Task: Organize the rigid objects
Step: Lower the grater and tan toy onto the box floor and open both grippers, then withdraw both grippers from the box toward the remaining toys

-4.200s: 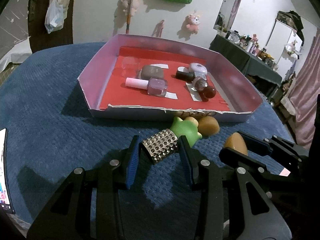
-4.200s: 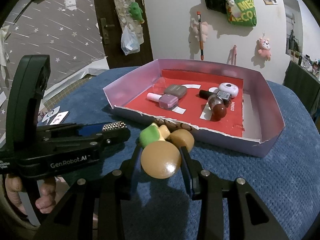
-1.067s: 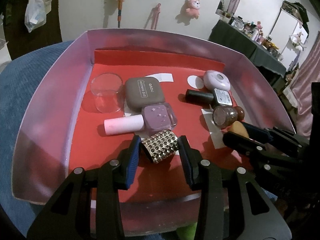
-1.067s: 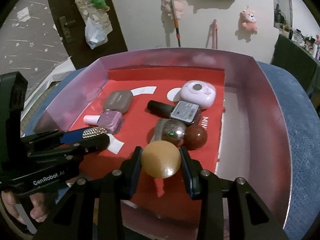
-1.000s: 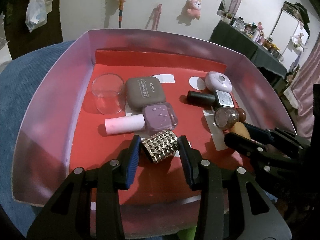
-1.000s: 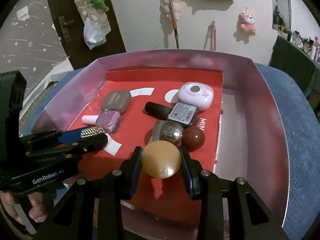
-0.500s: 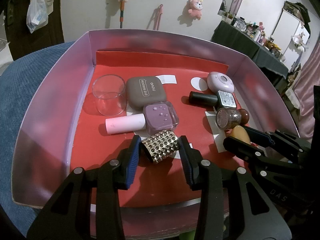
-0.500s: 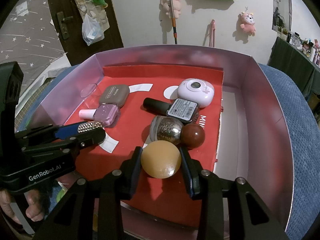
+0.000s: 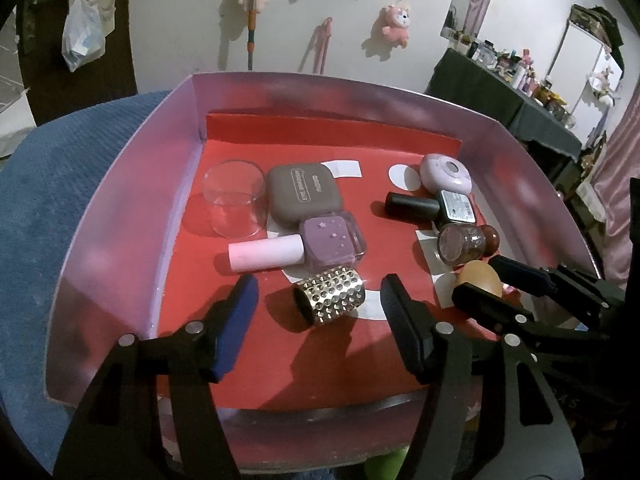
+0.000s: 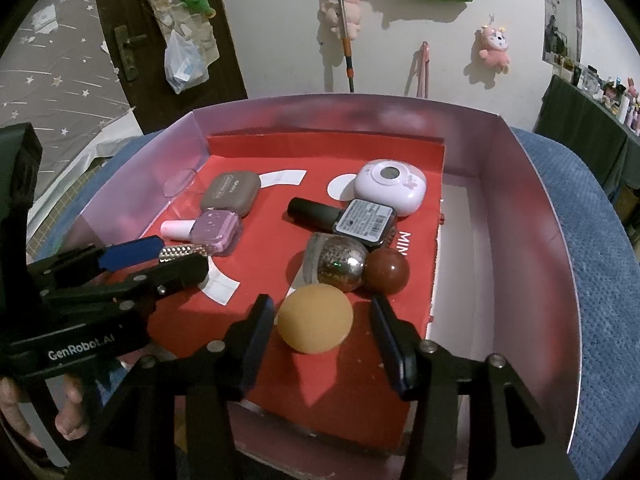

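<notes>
A studded gold cylinder lies on the red floor of the pink box, between the fingers of my left gripper, whose jaws are opening and stand clear of it. In the right wrist view an orange ball rests on the box floor between the fingers of my right gripper; its jaws are opening too, with a gap on each side of the ball. The left gripper shows at the left there, the studded cylinder between its fingers.
The box also holds a clear cup, a brown eye-shadow case, a purple polish bottle, a black bottle, a lilac round case and a glitter bottle with a brown ball cap. Blue cloth surrounds the box.
Both grippers have opened and let go: the studded cylinder and the orange ball now lie on the box floor. Earlier, both were carried from the cloth into the box.
</notes>
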Tool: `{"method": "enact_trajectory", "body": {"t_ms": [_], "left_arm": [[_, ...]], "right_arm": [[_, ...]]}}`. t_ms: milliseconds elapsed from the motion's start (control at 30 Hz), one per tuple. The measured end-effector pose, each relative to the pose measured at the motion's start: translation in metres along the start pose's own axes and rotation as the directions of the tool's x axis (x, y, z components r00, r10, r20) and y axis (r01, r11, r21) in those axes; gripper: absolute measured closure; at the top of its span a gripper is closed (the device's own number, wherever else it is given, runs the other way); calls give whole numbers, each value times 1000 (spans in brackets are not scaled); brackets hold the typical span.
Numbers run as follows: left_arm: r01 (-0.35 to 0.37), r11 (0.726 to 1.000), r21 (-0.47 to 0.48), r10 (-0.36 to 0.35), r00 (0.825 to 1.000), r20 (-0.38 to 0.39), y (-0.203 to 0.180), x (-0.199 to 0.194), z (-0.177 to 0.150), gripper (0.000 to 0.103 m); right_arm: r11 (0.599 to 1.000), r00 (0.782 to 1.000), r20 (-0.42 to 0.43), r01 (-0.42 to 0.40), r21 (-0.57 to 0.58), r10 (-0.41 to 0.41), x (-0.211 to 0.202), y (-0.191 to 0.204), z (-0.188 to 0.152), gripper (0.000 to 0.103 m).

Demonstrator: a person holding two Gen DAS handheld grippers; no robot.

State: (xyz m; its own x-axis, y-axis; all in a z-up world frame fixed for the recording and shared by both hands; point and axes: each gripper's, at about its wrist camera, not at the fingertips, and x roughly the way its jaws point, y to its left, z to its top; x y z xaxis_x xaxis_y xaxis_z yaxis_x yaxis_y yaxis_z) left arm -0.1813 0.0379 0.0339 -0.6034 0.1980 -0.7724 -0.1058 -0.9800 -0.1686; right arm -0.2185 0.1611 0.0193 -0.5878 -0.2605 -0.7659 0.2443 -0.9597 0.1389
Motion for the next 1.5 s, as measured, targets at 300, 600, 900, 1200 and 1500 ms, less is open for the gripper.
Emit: {"method": "enact_trajectory", "body": {"t_ms": [300, 600, 900, 1200, 1500], "left_arm": [[-15, 1000, 9, 15, 1000, 6, -2, -8, -3, 41], [-35, 999, 7, 35, 999, 15, -4, -19, -8, 40], [-47, 999, 16, 46, 998, 52, -6, -34, -14, 22], [-63, 998, 6, 62, 993, 101, -5, -54, -19, 6], [-69, 998, -8, 70, 990, 121, -2, -65, -26, 0]], "right_arm": [[1000, 1000, 21, -8, -6, 8, -11, 1, -3, 38], [1000, 999, 51, -16, -17, 17, -28, 7, -8, 28], [999, 996, 84, -33, -29, 36, -47, 16, -13, 19], [998, 991, 125, -55, -30, 58, -68, 21, -20, 9], [996, 985, 152, -74, -39, 79, -82, 26, -25, 0]]}}
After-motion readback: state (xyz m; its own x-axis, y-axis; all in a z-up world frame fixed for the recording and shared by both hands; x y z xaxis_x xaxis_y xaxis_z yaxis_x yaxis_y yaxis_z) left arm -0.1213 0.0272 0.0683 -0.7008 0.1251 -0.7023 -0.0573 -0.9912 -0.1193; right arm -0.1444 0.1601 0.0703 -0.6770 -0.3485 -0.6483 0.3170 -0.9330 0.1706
